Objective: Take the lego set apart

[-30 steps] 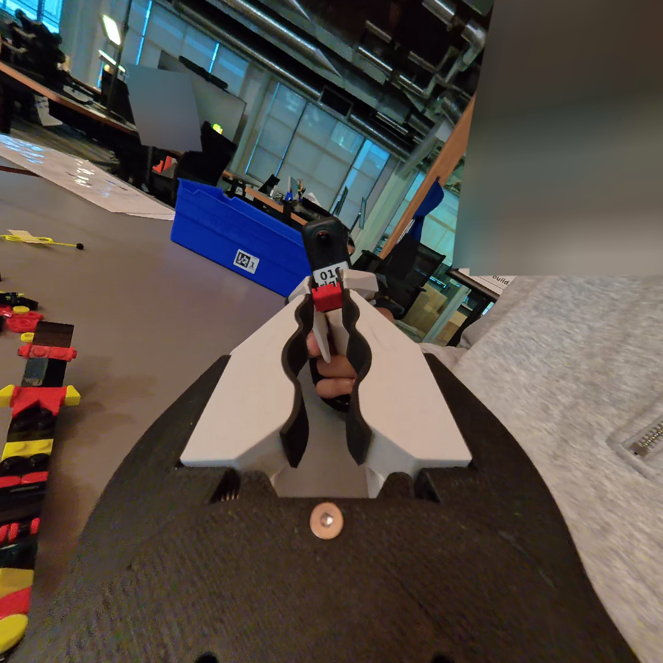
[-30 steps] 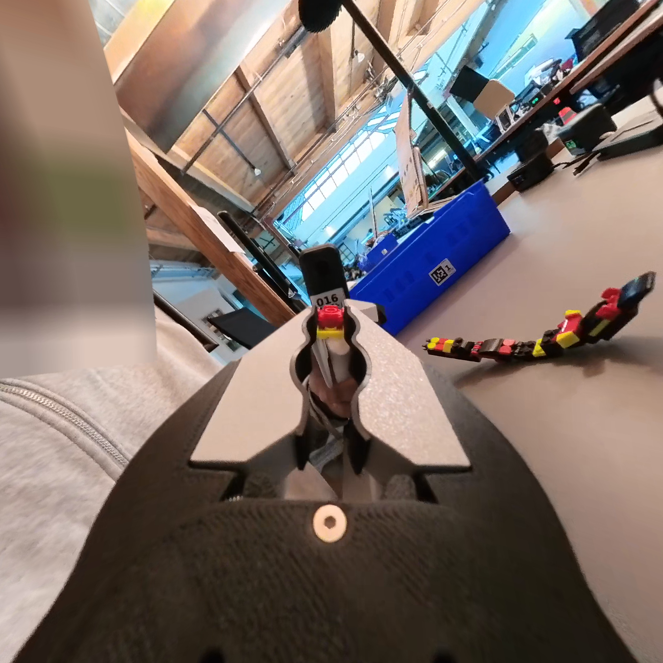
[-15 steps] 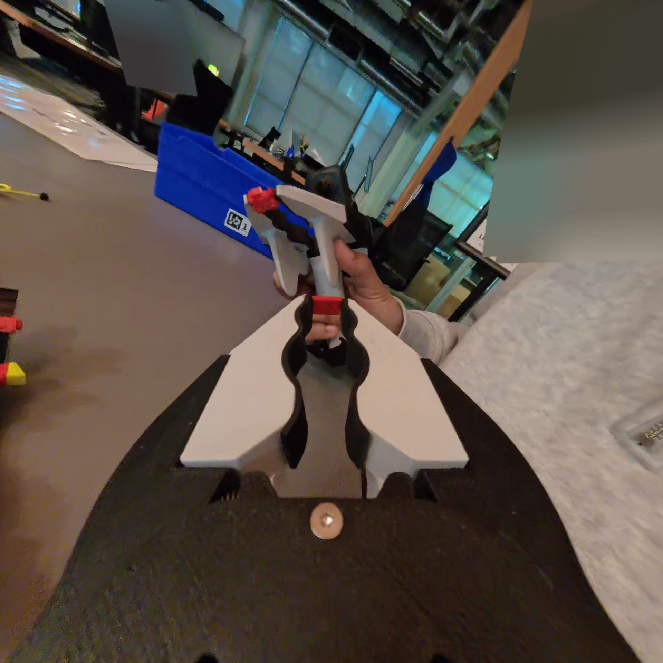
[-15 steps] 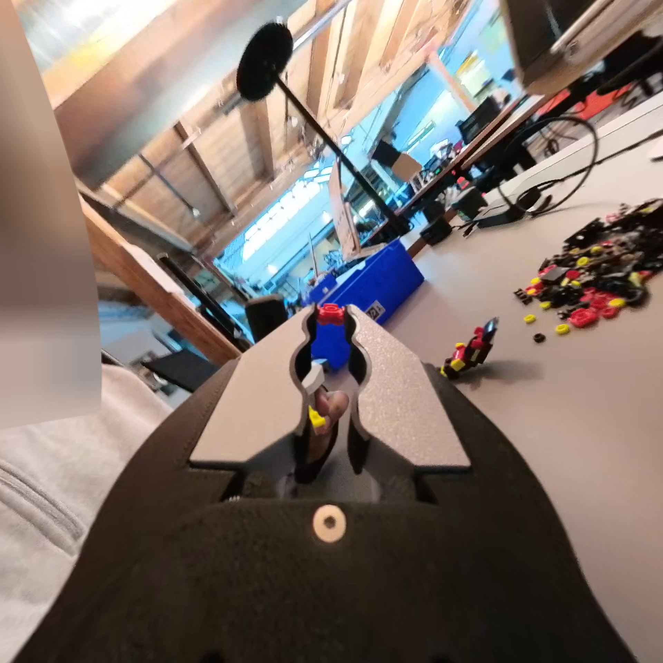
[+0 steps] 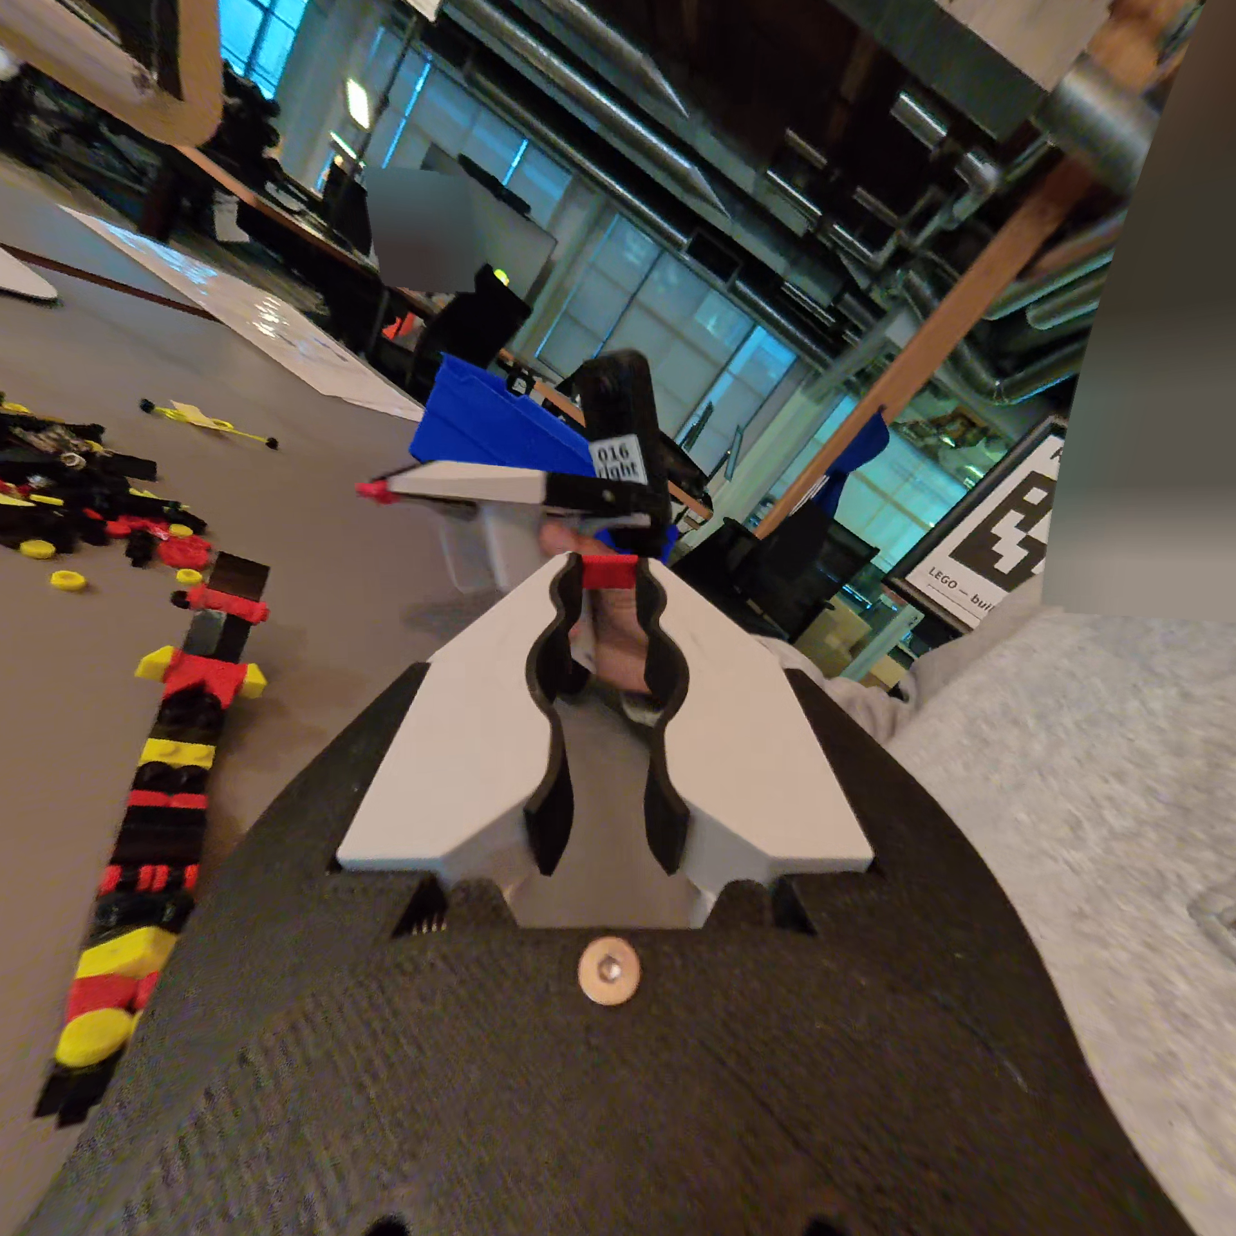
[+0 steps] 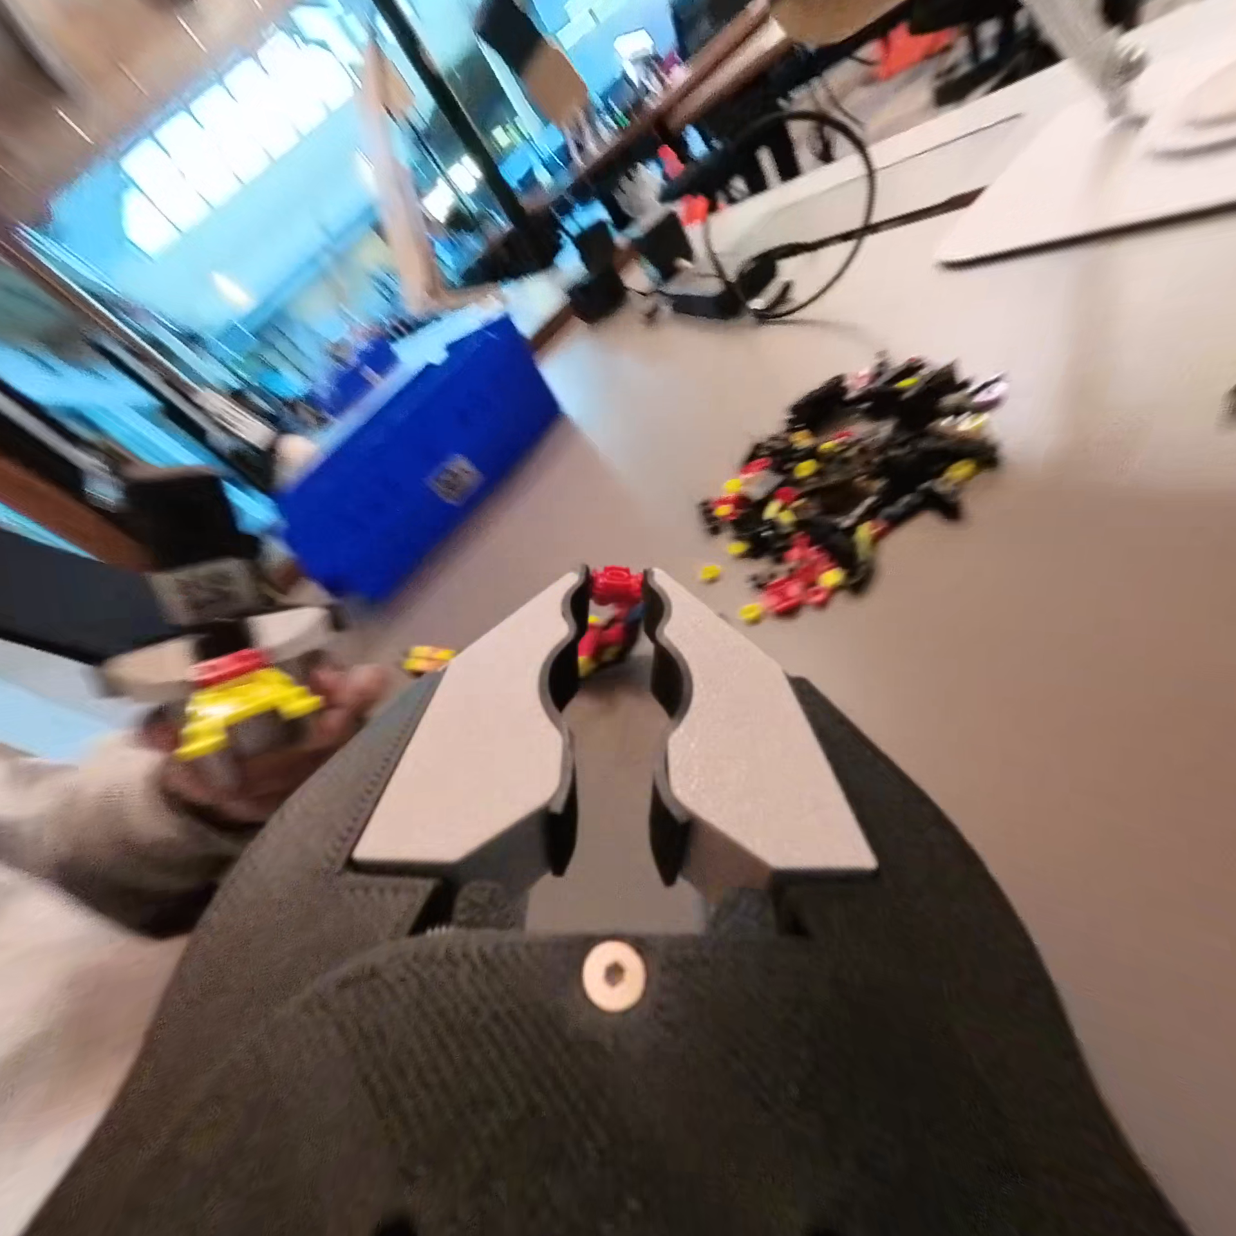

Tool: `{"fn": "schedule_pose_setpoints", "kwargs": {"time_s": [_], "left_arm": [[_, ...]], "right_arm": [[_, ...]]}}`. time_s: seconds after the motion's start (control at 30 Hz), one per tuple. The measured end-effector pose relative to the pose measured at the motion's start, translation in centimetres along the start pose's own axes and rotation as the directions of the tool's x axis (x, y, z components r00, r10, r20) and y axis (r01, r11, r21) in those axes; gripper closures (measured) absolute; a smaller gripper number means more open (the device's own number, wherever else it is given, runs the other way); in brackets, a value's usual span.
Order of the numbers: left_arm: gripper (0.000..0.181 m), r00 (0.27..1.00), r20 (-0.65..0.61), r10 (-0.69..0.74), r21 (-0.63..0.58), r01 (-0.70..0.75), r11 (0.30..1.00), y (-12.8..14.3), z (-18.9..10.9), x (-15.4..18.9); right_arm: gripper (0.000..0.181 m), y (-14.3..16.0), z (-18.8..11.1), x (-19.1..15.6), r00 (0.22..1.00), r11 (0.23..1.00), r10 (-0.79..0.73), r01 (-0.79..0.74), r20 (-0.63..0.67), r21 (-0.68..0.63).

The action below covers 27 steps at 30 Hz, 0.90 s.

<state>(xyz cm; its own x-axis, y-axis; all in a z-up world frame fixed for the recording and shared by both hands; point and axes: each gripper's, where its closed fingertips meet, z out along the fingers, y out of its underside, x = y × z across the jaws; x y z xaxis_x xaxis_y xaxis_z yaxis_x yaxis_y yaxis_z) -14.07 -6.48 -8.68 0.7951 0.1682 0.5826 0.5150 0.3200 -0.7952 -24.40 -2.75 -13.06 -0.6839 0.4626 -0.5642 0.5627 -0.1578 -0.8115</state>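
Note:
My left gripper (image 5: 607, 568) is shut on a red-and-yellow lego piece (image 5: 607, 575), held above the table. The right wrist view shows that piece (image 6: 234, 689) blurred at the left. My right gripper (image 6: 616, 578) is shut on a small red piece (image 6: 616, 583). In the left wrist view the right gripper (image 5: 384, 491) points left, apart from my left gripper. A long black, red and yellow lego strip (image 5: 167, 789) lies on the table at the left. Part of the strip (image 6: 602, 642) shows between the right fingers.
A pile of loose black, red and yellow pieces (image 6: 856, 481) lies on the grey table; it also shows in the left wrist view (image 5: 80, 495). A blue bin (image 6: 415, 481) stands behind. Cables (image 6: 802, 267) lie at the far edge. A grey sleeve (image 5: 1070, 802) is at the right.
The small red piece has come off the red-and-yellow piece. My right gripper has swung away with it towards the loose pile. My left gripper keeps its piece.

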Motion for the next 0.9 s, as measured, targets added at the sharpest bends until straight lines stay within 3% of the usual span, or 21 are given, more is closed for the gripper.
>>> {"fn": "schedule_pose_setpoints", "kwargs": {"time_s": [0.13, 0.27, 0.33, 0.4, 0.5, 0.6, 0.77, 0.9], "left_arm": [[0.165, 1.000, 0.000, -0.009, 0.016, 0.009, 1.000, -0.2, -0.3, -0.3], [0.165, 1.000, 0.000, 0.003, 0.018, -0.003, 1.000, -0.2, -0.5, -0.3], [0.165, 1.000, -0.005, 0.011, 0.006, -0.011, 1.000, 0.1, -0.4, -0.2], [0.165, 1.000, -0.011, 0.012, -0.009, -0.012, 1.000, 0.4, -0.2, -0.1], [0.165, 1.000, -0.015, 0.009, -0.010, -0.009, 1.000, 0.5, -0.2, -0.1], [0.165, 1.000, -0.008, 0.008, 0.002, -0.008, 1.000, 0.3, -0.4, -0.3], [0.166, 1.000, -0.013, -0.006, 0.003, 0.006, 1.000, 0.5, -0.3, -0.6], [0.166, 0.999, -0.024, -0.032, -0.003, 0.032, 0.999, 0.9, -0.1, -0.6]], "right_arm": [[0.168, -0.8, 3.2, 4.3, 0.963, 0.973, -0.205, 0.182, -0.172, -0.140], [0.165, -1.8, 4.7, 5.7, 0.955, 0.972, -0.212, 0.185, -0.206, -0.145], [0.146, -1.7, 4.8, 5.9, 0.957, 0.973, -0.200, 0.169, -0.211, -0.156], [0.146, -2.8, 3.9, 5.4, 0.956, 0.980, -0.195, 0.184, -0.220, -0.072], [0.144, -4.3, 1.5, 3.5, 0.965, 0.980, -0.180, 0.192, -0.191, 0.043], [0.144, -4.7, -1.7, -0.6, 0.971, 0.962, -0.221, 0.232, -0.090, 0.143], [0.147, -1.8, -5.4, -6.9, 0.928, 0.902, -0.371, 0.355, 0.023, 0.247], [0.149, 0.3, -5.3, -8.4, 0.866, 0.852, -0.498, 0.479, 0.043, 0.210]]}}
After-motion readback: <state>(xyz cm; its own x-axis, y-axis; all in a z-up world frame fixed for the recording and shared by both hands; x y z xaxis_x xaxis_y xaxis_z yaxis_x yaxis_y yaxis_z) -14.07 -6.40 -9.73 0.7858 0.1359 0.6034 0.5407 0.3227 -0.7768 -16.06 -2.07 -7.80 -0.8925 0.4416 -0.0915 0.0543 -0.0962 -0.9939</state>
